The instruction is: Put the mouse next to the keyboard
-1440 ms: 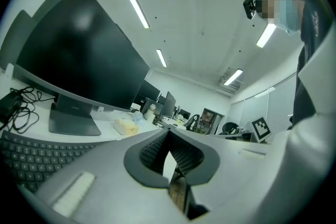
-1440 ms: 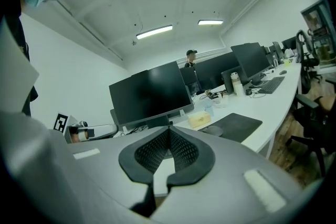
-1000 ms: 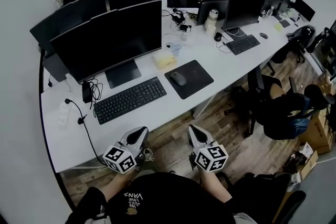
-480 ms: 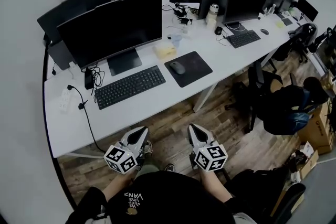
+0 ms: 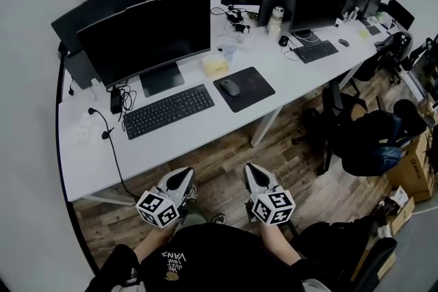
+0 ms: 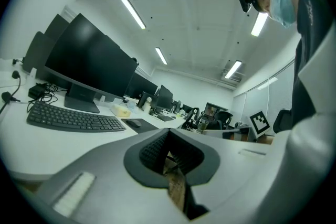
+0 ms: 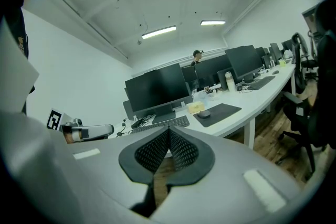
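**Both grippers closed and empty, short of the desk**

The left gripper and the right gripper hang side by side over the wooden floor, on the near side of the white desk. Each gripper's own view shows its ribbed pads pressed together at the tips with nothing between them. Neither gripper touches anything.

The mouse lies on a dark mouse pad, just right of the keyboard, in front of the big monitor and well apart from both grippers. Its long axis runs near to far across the desk, roughly square to the keyboard's long side. Which end is its nose is too small to tell.
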